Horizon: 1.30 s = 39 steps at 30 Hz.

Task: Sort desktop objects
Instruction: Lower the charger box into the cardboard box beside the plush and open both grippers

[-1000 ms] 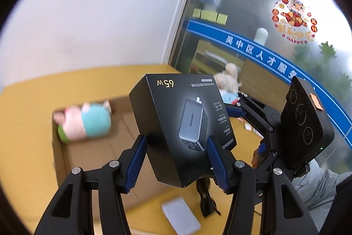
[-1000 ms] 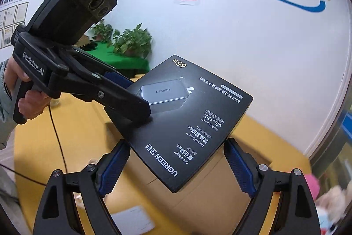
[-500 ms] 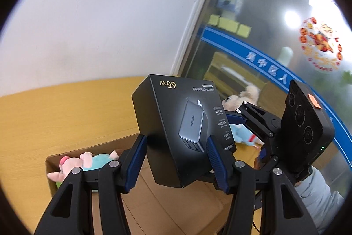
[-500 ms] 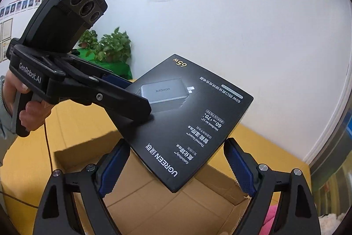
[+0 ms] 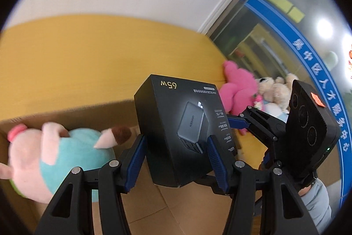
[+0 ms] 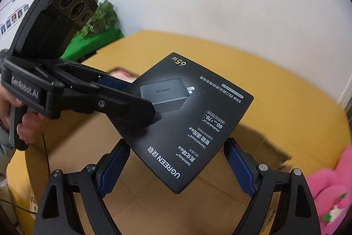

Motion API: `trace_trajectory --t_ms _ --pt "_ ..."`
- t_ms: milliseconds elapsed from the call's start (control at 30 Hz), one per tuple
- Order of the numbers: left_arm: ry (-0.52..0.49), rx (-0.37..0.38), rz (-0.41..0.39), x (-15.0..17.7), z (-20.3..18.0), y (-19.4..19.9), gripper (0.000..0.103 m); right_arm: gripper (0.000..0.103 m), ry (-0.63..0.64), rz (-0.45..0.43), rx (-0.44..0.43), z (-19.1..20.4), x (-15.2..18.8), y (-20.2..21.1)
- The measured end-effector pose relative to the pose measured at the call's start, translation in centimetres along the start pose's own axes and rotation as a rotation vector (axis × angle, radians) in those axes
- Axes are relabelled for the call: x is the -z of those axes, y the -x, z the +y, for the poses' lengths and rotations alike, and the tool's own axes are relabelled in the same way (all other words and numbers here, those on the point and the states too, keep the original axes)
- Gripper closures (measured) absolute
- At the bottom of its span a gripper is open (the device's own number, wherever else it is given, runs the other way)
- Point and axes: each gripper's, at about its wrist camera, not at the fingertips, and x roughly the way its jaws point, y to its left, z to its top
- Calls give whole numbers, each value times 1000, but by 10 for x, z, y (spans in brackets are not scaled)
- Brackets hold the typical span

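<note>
Above the open cardboard box [image 5: 72, 111], one black charger box [image 5: 182, 131] hangs in the air, tilted, printed "65w" and "UGREEN". The left tool [image 5: 176, 160] pinches it across its two narrow sides, blue pads against the black card. The right tool [image 6: 176, 169] stands spread, one pad on either side of the charger box's lower corner; whether either pad touches it I cannot tell.

Two tools, then, and one box in hand. One plush pig [image 5: 57, 155] in a teal shirt lies inside the cardboard box by its left wall, blurred and cut off at the frame's edge. Three soft toys rest on the yellow surface [image 5: 88, 54] beyond the box: one pink plush [image 5: 237, 89], and two cream bears [image 5: 272, 89], too blurred to count with certainty. In the right wrist view the pink plush [image 6: 330, 186] is cut off at the right edge. The charger box hides most of the cardboard box's floor [image 6: 136, 208], and a green-draped stand with a potted plant [image 6: 103, 19] is smeared by motion.
</note>
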Motion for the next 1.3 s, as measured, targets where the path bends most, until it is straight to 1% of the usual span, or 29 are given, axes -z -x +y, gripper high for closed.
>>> trace_trajectory --t_ms 67,167,233,300,367,433,467,533,600,667,767,833,900,967,1000,1033,1067,1133,1167,1200,1233,1300 --pt "3 -25 27 2 1 -13 48 16 -20 34 -12 -7 4 -14" --pt "35 -63 92 6 7 -33 48 16 -63 89 -37 -19 11 -36" --pt "35 -94 119 8 9 -44 51 16 -80 132 -37 -22 19 -50" --pt "18 -127 125 10 6 -52 54 16 -108 180 -18 -25 31 -62" --pt "8 -151 138 12 2 -56 54 16 -141 213 -4 -33 33 -74" --pt "21 -153 141 14 3 -54 54 15 -133 244 32 -29 36 -81" --pt "33 -145 136 14 4 -50 54 15 -124 249 46 -28 43 -81" --pt "36 -152 121 15 6 -40 54 15 -124 233 59 -20 39 -80" --pt "19 -169 98 17 6 -20 54 12 -134 218 77 -19 40 -74" --pt "-8 -193 51 20 2 7 54 9 -140 210 101 -15 43 -64" --pt "-50 -217 -33 26 -9 52 53 9 -175 177 98 -6 36 -54" --pt "-85 -236 -88 35 -16 88 52 8 -191 142 105 3 35 -39" --pt "-122 -247 -138 47 -24 125 52 4 -177 111 143 20 33 -19" --pt "-155 -275 -212 65 -32 171 50 0 -155 52 162 35 44 20" --pt "-161 -290 -234 71 -35 184 46 0 -149 21 161 41 50 38" --pt "-171 -306 -265 81 -39 204 45 0 -141 -12 159 52 52 53" --pt "-179 -316 -287 87 -45 214 45 0 -132 -39 161 61 56 67" --pt "-194 -339 -336 107 -55 239 40 0 -101 -83 167 83 63 89" --pt "-203 -356 -357 119 -59 250 35 0 -86 -103 166 97 71 101" --pt "-211 -382 -376 132 -62 257 32 0 -82 -115 162 98 80 119" --pt "-219 -413 -392 146 -65 263 31 0 -80 -125 152 105 86 129" --pt "-219 -443 -391 168 -70 264 31 0 -82 -138 103 124 106 144"
